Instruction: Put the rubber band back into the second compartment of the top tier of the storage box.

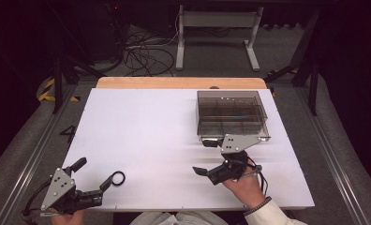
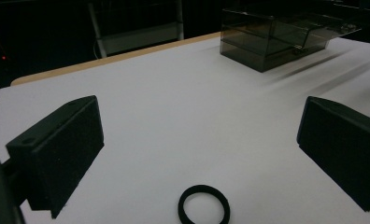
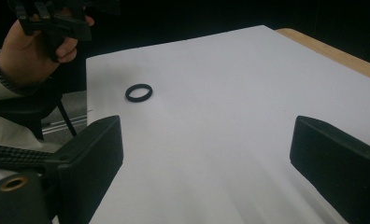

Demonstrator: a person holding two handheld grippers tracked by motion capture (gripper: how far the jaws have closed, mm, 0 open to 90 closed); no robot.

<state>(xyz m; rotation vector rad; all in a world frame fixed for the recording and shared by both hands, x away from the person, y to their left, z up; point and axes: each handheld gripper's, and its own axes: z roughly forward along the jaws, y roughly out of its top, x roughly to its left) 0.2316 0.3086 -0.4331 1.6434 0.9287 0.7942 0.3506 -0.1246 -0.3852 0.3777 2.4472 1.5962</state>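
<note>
A small black ring (image 1: 118,178) lies flat on the white table top (image 1: 146,126) near the front edge. My left gripper (image 1: 97,170) stands open at the front left, and the ring sits just beyond the tip of its right-hand jaw. In the left gripper view the ring (image 2: 204,211) lies low between the wide-apart jaws, untouched. My right gripper (image 1: 200,156) is open with nothing in it, in front of a smoky clear box (image 1: 230,115), and points left across the table. Its own view shows the ring (image 3: 138,92) far off, beside the other hand (image 3: 29,51).
The clear box (image 2: 276,42) has dividers inside and stands at the back right of the white top. A wooden strip (image 1: 181,83) runs along the far edge. Beyond it lie floor cables (image 1: 144,56) and a white table frame (image 1: 216,28).
</note>
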